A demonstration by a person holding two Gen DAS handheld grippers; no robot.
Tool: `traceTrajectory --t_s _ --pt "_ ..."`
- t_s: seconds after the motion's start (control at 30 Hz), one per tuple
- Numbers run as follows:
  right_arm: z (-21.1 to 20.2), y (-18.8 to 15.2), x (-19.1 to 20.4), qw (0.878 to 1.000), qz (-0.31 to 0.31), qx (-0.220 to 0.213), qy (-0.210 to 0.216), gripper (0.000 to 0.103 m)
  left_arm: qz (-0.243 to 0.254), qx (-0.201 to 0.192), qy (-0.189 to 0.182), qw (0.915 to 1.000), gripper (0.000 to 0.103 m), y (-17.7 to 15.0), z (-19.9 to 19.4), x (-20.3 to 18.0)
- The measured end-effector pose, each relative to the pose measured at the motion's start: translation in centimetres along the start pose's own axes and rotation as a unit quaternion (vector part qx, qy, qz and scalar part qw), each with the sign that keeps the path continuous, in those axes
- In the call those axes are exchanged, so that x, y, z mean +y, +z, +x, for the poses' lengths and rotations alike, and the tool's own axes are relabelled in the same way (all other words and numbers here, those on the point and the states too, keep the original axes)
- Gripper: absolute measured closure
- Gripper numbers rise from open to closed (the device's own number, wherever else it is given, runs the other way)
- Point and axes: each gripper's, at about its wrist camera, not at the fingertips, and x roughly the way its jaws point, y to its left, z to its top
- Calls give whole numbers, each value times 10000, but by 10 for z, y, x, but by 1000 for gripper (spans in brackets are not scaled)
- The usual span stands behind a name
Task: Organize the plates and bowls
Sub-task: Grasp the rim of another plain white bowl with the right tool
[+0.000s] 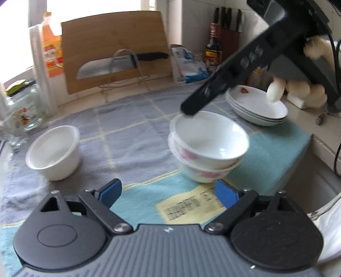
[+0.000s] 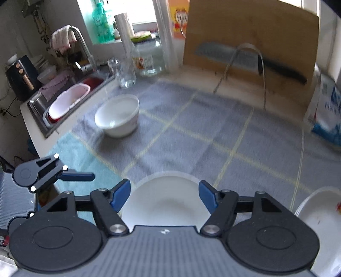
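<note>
Both grippers spread wide: right gripper (image 2: 164,195) over the floral bowl stack (image 1: 207,147), left gripper (image 1: 168,192) empty; cloth text unreadable.

Daylight is streaming in from the window (image 2: 136,12), which is glaring white. Motion blur is smearing the cloth (image 2: 213,132) and the stacked bowls (image 1: 208,147). Fisheye distortion is bending the cutting board (image 1: 115,53) near the edges.
</note>
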Motion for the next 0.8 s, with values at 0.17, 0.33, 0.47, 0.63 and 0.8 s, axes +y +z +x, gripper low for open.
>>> traceTrajectory --t_s 0.17,0.33,0.47,0.63,0.8 --pt "10 32 22 9993 -240 -267 128 9 -119 -229 691 9973 3 -5 1 35" --pt "37 61 46 9984 -461 -245 225 9 -281 -387 1276 9907 2 -7 14 77" --pt "64 83 59 9983 -452 -150 349 9 -434 -414 1461 9875 3 -12 28 106" --pt "95 106 68 9979 -485 44 436 9 -557 -496 1319 9885 3 -15 37 125" --pt "122 121 67 9978 -367 250 490 9 -615 -640 1091 9901 3 -16 47 133"
